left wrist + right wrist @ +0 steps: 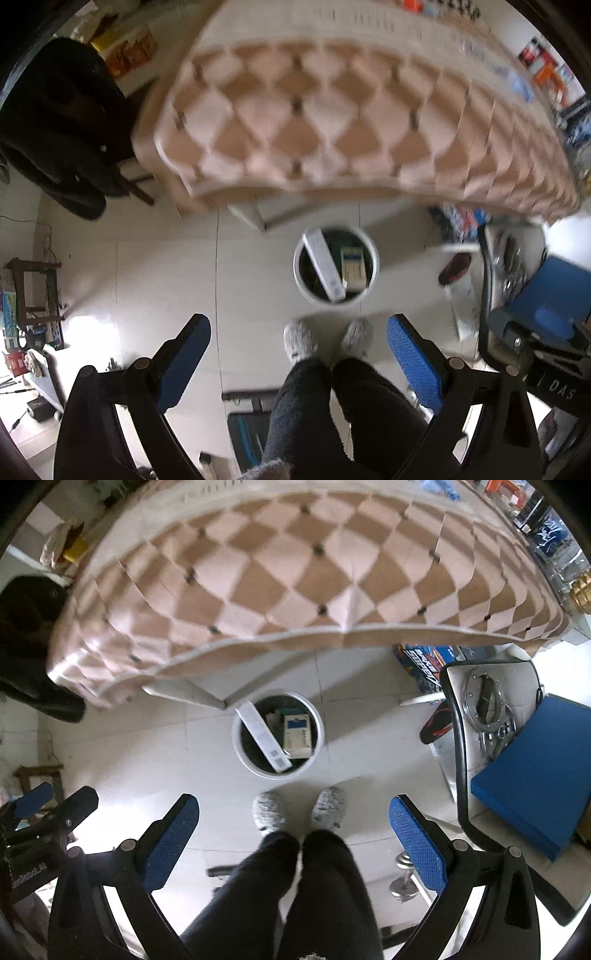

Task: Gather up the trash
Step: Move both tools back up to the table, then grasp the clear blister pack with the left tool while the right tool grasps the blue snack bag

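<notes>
A round white trash bin (372, 258) (238, 751) stands on the tiled floor just in front of the table. Inside it lie a long white box (324, 264) (264, 736) and a smaller white-and-blue box (352, 267) (297, 736). My left gripper (298, 360) hangs high above the floor, open and empty, looking down. My right gripper (293, 836) is likewise open with nothing between its blue pads (417, 843). The left gripper (44, 812) also shows at the left edge of the right wrist view.
A table with a checkered brown-and-pink cloth (332, 122) (295, 572) fills the top. A person's legs in dark trousers (295, 886) and grey slippers (271, 810) stand before the bin. A chair with a blue cushion (532, 771) is at right, a dark jacket (55, 129) at left.
</notes>
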A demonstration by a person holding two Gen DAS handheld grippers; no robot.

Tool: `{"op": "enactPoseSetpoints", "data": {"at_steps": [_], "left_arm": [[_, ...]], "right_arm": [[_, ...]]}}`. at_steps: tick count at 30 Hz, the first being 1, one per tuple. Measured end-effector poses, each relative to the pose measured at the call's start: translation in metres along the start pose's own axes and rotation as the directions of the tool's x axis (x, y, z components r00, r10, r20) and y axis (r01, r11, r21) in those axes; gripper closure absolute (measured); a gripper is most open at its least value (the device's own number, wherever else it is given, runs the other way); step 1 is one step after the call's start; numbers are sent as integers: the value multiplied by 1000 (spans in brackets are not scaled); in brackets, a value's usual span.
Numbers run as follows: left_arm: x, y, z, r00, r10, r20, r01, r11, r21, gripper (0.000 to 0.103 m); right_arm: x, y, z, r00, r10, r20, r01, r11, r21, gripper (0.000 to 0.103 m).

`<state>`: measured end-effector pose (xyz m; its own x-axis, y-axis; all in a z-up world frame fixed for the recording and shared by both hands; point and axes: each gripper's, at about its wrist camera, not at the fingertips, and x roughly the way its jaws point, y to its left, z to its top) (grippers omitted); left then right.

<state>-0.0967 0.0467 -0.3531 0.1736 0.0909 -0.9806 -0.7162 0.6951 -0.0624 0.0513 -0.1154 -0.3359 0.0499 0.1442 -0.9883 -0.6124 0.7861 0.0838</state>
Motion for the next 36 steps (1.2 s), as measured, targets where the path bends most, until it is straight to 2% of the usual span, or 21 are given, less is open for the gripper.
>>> {"op": "enactPoseSetpoints", "data": {"at_steps": [3, 6, 9, 13, 17, 20, 22, 26, 29, 32, 34, 36], "left_arm": [[-21, -5, 28, 997, 26, 72, -26, 1000, 3, 5], [-34, -20, 63, 989, 51, 135, -53, 999, 8, 5], [-34, -40, 105, 985, 49, 163, -56, 998, 39, 0], [-23, -81, 167, 982, 61, 181, -73, 995, 62, 0], [-6, -118, 230, 985, 68, 161, -78, 995, 57, 0], [14, -150, 282, 990, 80, 113, -84, 996, 36, 0], [29, -171, 313, 996, 63, 68, -65, 998, 18, 0], [53, -213, 366, 999, 35, 13, -36, 999, 4, 0], [70, -237, 399, 1000, 16, -23, -17, 1000, -10, 0], [86, -253, 422, 998, -5, -62, 4, 1000, -23, 1], [94, -261, 433, 996, -33, -84, 30, 999, -35, 1], [102, -268, 441, 992, -65, -105, 61, 997, -44, 4]], "right_arm": [[-28, 2, 25, 999, 19, 47, -21, 999, 40, 0], [-53, -11, 65, 996, 14, 90, -22, 995, 94, 0], [-70, -35, 110, 993, 6, 119, -22, 991, 132, 0], [-79, -78, 178, 989, -38, 143, 16, 989, 147, 0], [-71, -134, 263, 988, -68, 138, 45, 985, 165, 0], [-51, -178, 334, 992, -80, 101, 61, 982, 181, 0], [-33, -200, 376, 992, -105, 73, 91, 980, 176, 0], [7, -238, 438, 994, -106, 3, 104, 982, 155, 0], [39, -248, 470, 994, -95, -54, 100, 990, 98, 0], [58, -246, 488, 996, -32, -86, 37, 998, 57, 0], [63, -244, 495, 995, -53, -89, 56, 998, 38, 1], [67, -244, 500, 996, -32, -88, 36, 998, 48, 9]]}}
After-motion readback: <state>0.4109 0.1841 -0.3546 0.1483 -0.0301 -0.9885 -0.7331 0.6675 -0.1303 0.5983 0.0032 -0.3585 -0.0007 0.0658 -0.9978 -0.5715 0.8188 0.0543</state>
